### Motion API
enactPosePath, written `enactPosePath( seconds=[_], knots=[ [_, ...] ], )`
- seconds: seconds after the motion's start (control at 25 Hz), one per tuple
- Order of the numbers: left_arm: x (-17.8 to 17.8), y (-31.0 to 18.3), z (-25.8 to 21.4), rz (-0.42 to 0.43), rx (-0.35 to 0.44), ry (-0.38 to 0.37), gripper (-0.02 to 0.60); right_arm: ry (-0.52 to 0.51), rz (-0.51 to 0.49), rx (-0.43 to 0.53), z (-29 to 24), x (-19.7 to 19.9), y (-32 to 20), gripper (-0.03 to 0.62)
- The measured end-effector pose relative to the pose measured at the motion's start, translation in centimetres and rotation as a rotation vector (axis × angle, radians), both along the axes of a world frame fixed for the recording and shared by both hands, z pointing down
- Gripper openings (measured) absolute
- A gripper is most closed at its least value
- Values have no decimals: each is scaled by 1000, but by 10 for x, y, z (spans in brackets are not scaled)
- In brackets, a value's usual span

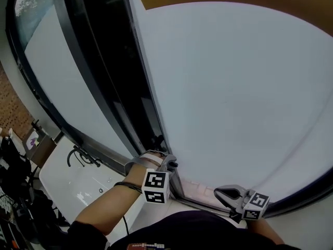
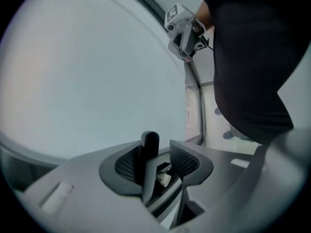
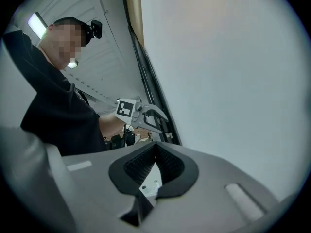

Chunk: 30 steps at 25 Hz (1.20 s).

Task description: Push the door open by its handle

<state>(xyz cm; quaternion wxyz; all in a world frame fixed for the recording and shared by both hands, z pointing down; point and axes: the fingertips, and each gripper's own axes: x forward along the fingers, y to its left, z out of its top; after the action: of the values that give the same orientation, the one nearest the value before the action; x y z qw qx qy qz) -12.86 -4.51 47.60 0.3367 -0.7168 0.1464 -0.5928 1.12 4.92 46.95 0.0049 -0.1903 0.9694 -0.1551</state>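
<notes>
Left gripper (image 2: 156, 161), down at the white door's (image 1: 234, 87) dark edge, has its jaws apart with the black handle (image 2: 149, 147) standing between them, while right gripper (image 3: 155, 154), jaws together and empty, hangs near the door.

The left gripper (image 1: 166, 163) sits at the near left, angled downward. The bare left forearm (image 1: 106, 204) reaches up to it from the lower left. Its jaws stand apart around a black handle (image 2: 148, 152) — the bar lies close against one pad and clear of the other. The right gripper (image 1: 218, 192) hangs near the body at the lower right, held about level and pointing left — its jaws meet tip to tip with nothing between them.
</notes>
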Motion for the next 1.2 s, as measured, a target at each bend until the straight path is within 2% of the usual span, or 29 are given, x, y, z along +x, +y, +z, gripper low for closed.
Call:
enactPosePath(
  seconds=[0.04,0.16,0.2,0.36,0.48,0.56,0.64,0.72,0.88,1.2],
  knots=[
    [-1,-8,5,12,38,-50,156,0,-6,5,0,-4,-4,0],
    [0,-22,16,54,190,-172,14,-7,5,5,0,-14,-9,0],
    [2,-24,18,62,232,-176,0,-11,12,1,0,-15,-10,0],
    [19,-31,6,58,360,-92,0,1,47,-9,-2,-19,-19,0],
    [17,-36,7,63,443,-147,0,-17,66,-23,-1,-22,-25,0],
    [10,-40,26,76,467,-242,0,-30,67,-28,9,-27,-31,0],
    [-1,-44,46,88,484,-368,0,-35,57,-27,14,-33,-36,0],
    [-6,-45,50,87,491,-429,0,-44,42,-19,8,-37,-38,0],
    [2,-63,50,60,484,-425,0,-58,14,-17,3,-36,-46,0],
    [19,-112,51,81,493,-405,0,-38,-51,-11,-1,-19,-55,0]
  ],
)
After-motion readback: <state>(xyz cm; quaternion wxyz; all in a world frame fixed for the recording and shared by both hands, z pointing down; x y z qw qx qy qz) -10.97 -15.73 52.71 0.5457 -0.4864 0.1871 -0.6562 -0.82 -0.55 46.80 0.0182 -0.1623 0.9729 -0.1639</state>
